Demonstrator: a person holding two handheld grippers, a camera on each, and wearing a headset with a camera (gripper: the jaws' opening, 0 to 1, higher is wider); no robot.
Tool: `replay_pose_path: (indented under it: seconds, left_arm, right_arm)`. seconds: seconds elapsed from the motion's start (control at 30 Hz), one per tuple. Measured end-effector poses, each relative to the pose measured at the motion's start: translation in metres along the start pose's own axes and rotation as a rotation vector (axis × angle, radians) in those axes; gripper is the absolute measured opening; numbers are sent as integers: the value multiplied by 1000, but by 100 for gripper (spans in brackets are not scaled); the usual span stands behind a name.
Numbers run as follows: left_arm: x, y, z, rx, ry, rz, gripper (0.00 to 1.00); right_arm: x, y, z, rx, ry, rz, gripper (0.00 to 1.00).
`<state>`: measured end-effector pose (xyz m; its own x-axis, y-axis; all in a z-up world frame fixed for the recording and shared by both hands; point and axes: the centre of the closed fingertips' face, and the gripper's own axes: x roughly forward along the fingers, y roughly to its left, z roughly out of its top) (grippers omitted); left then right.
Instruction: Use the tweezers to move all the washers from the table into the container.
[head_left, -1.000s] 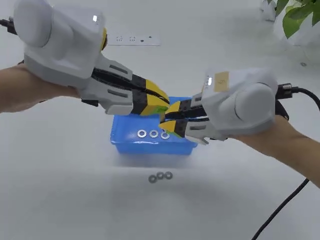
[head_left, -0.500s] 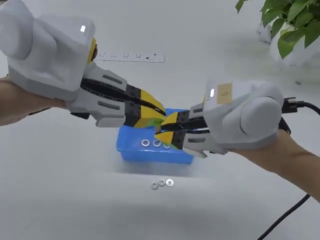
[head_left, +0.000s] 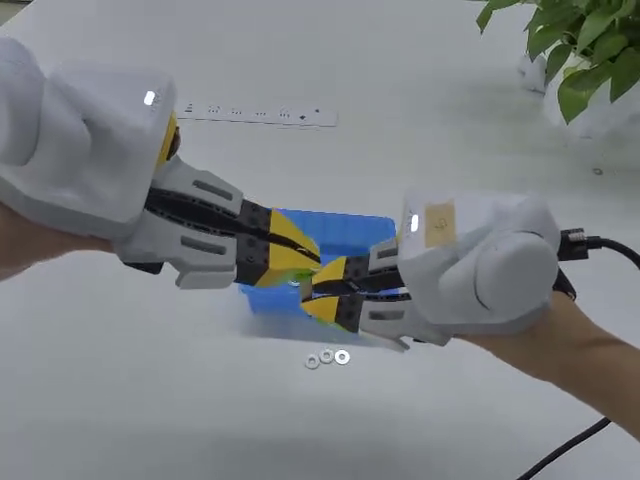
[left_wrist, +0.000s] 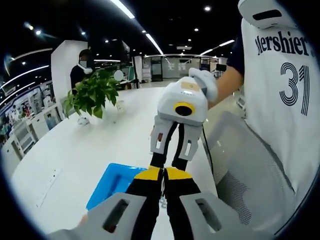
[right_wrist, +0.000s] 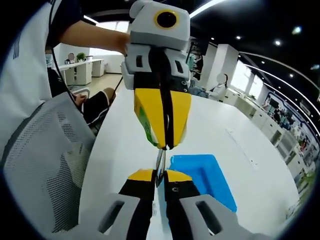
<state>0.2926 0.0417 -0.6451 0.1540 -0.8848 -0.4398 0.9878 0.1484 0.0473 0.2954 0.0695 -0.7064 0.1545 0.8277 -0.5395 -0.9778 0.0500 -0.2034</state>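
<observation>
a: where do we see the tweezers (right_wrist: 159, 169)?
b: between the two sets of tips. in the right gripper view they run as a thin metal strip from the jaws of our right gripper (head_left: 318, 293) up to the tips of the left gripper (head_left: 300, 262), which faces it nose to nose.
a: and the jaws?
b: the right ones are pinched on the tweezers' near end. the left ones are pressed together too, with the far end going in at their tips, so we read both as clamped on the tweezers.
a: the washers (head_left: 327, 357)?
b: three in a row on the white table (head_left: 120, 400), just beside the right gripper's tips on the side towards us, outside the container (head_left: 345, 230).
a: and the container?
b: blue, right beneath and behind both pairs of tips. the grippers cover most of its inside, so we cannot tell what lies in it.
a: further out?
b: a cable (head_left: 600, 245) leaves the back of the right gripper, a power strip (head_left: 260, 113) lies well beyond the left gripper, and a plant (head_left: 570, 50) stands beyond the right one.
</observation>
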Motion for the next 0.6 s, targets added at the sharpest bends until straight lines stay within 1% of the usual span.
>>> replay_pose_path:
  seconds: [0.07,0.13,0.2,0.27,0.37,0.6]
  left_arm:
    - [-1,-5,-1,-14,-4,-2,5]
    - [0,-10,-2,-25,-8,-5,5]
    - [2,-14,-2,-31,-5,-6,6]
    - [1,-15,-5,-37,4,-6,6]
    - [1,-16,-5,-36,8,-12,6]
    - [1,-15,-3,-51,-1,-14,6]
  right_arm:
    - [0,5,0,14,-12,7,7]
    - [1,10,0,44,-27,17,7]
    - [1,12,-2,58,-31,23,7]
    - [1,14,-4,67,-34,23,7]
    - [0,15,-4,89,-48,23,7]
    - [2,16,-6,112,-53,27,7]
